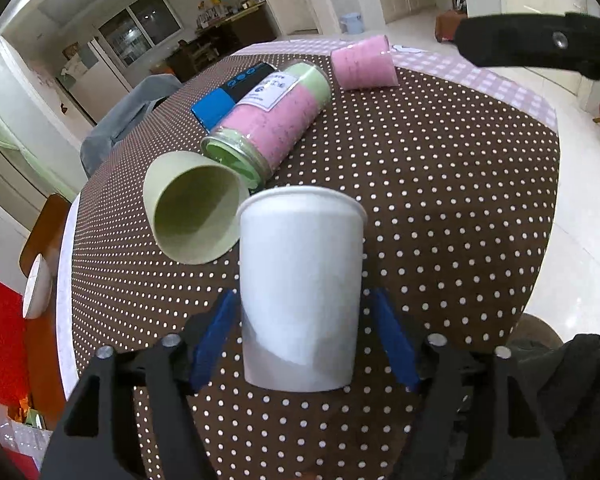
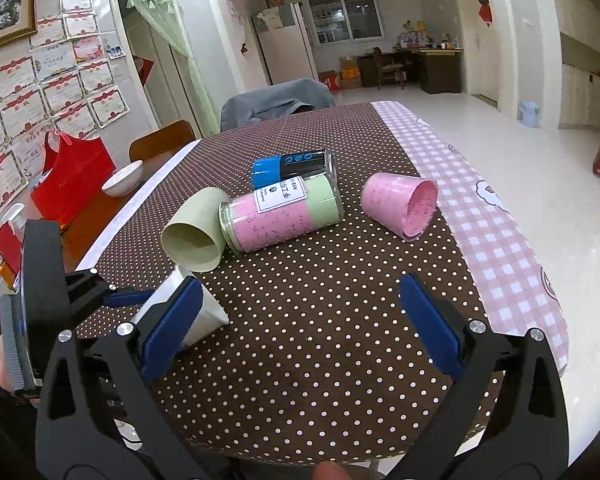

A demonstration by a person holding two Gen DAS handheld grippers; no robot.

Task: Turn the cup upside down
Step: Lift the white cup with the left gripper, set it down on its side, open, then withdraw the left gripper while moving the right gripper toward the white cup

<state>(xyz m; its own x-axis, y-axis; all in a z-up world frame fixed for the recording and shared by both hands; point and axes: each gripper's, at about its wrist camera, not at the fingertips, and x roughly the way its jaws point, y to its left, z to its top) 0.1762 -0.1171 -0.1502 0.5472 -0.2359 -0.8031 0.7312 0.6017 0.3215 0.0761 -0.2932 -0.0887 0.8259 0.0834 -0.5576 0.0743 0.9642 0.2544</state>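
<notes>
Straddling the white paper cup point(image 1: 300, 296), the left tool point(image 1: 300, 344) stands wide, pads apart from it. The right tool point(image 2: 300, 328) stands wide, holding nothing, above the brown dotted bench point(image 2: 320, 300).

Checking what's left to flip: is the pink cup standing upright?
No, the pink cup lies on its side on the dotted cloth, its open mouth facing sideways.

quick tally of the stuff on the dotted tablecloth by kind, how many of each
Paper cups: 3 - white cup, green cup, pink cup
Glass jars: 1 - jar
Blue-and-black cans: 1 - can
Total: 5
</notes>
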